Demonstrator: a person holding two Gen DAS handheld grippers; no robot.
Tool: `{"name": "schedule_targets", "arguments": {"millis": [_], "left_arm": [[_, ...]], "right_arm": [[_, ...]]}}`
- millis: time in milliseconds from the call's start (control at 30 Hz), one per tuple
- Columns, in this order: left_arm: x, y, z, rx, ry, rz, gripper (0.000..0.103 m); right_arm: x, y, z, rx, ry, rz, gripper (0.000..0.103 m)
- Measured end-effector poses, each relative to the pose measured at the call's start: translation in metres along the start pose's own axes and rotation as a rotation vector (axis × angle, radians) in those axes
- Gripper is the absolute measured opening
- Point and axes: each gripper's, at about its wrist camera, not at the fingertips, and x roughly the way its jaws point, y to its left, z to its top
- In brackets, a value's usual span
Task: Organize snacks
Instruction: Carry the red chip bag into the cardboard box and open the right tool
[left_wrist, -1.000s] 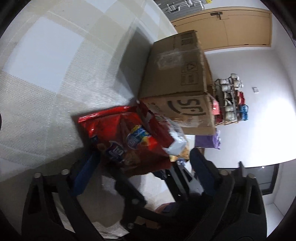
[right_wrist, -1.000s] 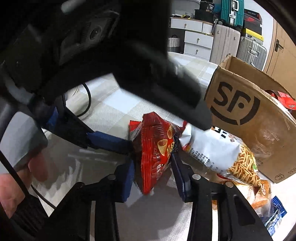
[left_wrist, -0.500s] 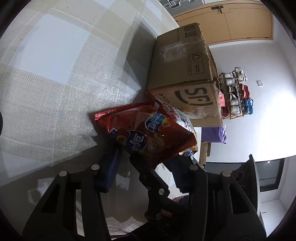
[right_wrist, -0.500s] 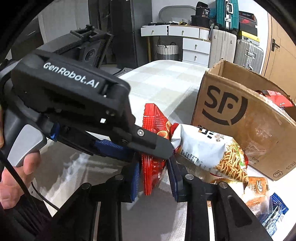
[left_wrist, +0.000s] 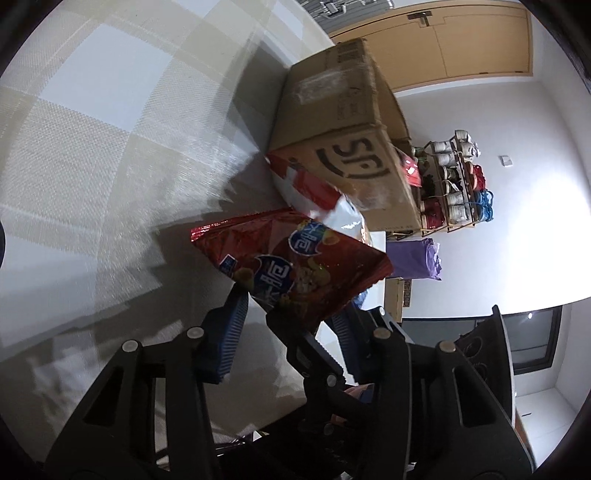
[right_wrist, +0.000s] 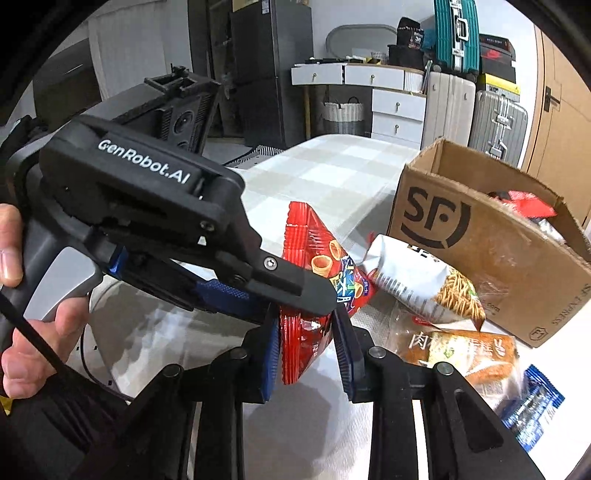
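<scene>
Left gripper (right_wrist: 295, 295): black, blue pads, reaching in from the left; jaws stand apart either side of the red bag's upper part, one fingertip lying across the bag's face. A second ago it blocked most of the right wrist view; it now sits lower and further left.

Red snack bag (right_wrist: 314, 295): held upright above the checked worktop (right_wrist: 332, 173), no longer resting against the white bag.

Right gripper (right_wrist: 306, 354): jaws clamped on the red snack bag's lower edge, as half a second ago.

White noodle-snack bag (right_wrist: 421, 280): lying on the worktop just right of the red bag, against the box, unmoved.

Cardboard box (right_wrist: 480, 236): open-topped, red packets inside, far right, unmoved.

Bread packet (right_wrist: 469, 350) and blue wrapper (right_wrist: 535, 402): in front of the box.
</scene>
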Motion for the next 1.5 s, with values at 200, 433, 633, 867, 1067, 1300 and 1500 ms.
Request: {"name": "schedule_targets", "arguments": {"millis": [200, 433, 633, 867, 1067, 1300, 1500], "left_arm": [[-0.018, -0.019, -0.021, 0.036, -0.014, -0.009, 0.043], [-0.065, -0.041, -0.049, 0.101, -0.040, -0.010, 0.043], [-0.078, -0.077, -0.058, 0.143, -0.054, -0.006, 0.043], [-0.080, -0.118, -0.047, 0.195, -0.061, -0.005, 0.043], [-0.079, -0.160, -0.016, 0.239, -0.062, -0.005, 0.043], [-0.044, -0.165, 0.046, 0.175, -0.024, -0.026, 0.043], [-0.019, -0.159, 0.078, 0.170, -0.013, 0.026, 0.043]], "right_arm": [[-0.024, -0.003, 0.000, -0.005, -0.040, -0.002, 0.027], [-0.061, -0.008, 0.009, -0.005, -0.117, -0.016, 0.027], [-0.091, -0.013, 0.016, -0.003, -0.177, -0.035, 0.027], [-0.122, -0.028, 0.026, 0.006, -0.232, -0.063, 0.027], [-0.139, -0.060, 0.060, 0.014, -0.273, -0.086, 0.027], [-0.109, -0.105, 0.086, 0.045, -0.248, -0.112, 0.025], [-0.070, -0.143, 0.092, 0.116, -0.216, -0.091, 0.025]]}}
